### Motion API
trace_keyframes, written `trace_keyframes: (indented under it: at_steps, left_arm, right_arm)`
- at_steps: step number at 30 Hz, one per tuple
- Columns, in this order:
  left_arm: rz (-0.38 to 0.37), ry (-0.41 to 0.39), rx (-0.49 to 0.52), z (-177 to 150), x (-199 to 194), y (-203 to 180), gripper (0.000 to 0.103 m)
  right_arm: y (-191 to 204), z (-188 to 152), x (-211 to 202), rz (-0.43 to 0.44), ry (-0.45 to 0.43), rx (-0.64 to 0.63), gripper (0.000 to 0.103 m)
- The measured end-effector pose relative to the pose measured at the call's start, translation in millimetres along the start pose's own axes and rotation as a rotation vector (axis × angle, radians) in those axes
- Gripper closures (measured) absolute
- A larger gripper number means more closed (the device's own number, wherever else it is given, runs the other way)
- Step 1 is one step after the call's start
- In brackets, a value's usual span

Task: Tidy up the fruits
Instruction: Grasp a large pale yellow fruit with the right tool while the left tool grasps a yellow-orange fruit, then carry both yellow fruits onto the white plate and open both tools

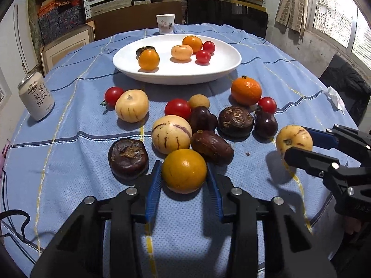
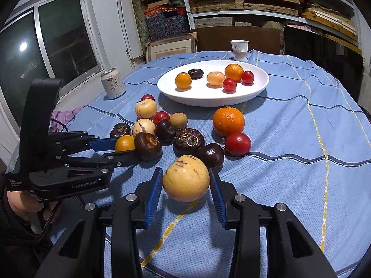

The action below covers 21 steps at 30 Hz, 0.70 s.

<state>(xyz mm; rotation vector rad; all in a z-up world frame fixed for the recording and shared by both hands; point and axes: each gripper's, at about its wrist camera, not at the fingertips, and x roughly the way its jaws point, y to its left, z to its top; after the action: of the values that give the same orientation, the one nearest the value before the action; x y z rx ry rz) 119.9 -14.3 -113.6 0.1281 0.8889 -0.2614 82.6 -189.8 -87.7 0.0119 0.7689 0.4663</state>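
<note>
My left gripper (image 1: pixel 184 170) is shut on a yellow-orange round fruit (image 1: pixel 184 171), its blue pads touching both sides, low over the cloth; the fruit also shows in the right wrist view (image 2: pixel 124 143). My right gripper (image 2: pixel 186 181) is shut on a pale yellow striped melon (image 2: pixel 186 178), which also shows in the left wrist view (image 1: pixel 294 139). A white plate (image 1: pixel 129 56) at the back holds two orange fruits, a pale one, two tomatoes and a dark fruit. Loose tomatoes, pale melons, dark chestnuts and a mandarin (image 1: pixel 246 91) lie between.
A drink can (image 1: pixel 36 98) stands at the table's left edge, a paper cup (image 1: pixel 165 23) behind the plate, and crumpled paper (image 1: pixel 335 97) at the right edge. The blue checked cloth (image 1: pixel 69 153) covers the round table. Shelves of boxes stand behind.
</note>
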Motion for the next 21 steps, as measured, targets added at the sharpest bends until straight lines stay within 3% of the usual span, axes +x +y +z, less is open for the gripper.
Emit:
trace_keyframes:
  at_steps: [11,14,21]
  left_arm:
    - [0.007,0.010,-0.023,1,2,4,0.058]
    - [-0.003,0.010,-0.018,1,2,3,0.066]
    - [-0.020,-0.076,-0.074,-5,-18,13,0.066]
  right_arm:
    - [0,0,1,-0.004,-0.003,-0.003,0.062]
    - [0,0,1,-0.003,-0.003,-0.001,0.062]
    - [-1,-1,-2,0.002,-0.014,0.005,0.062]
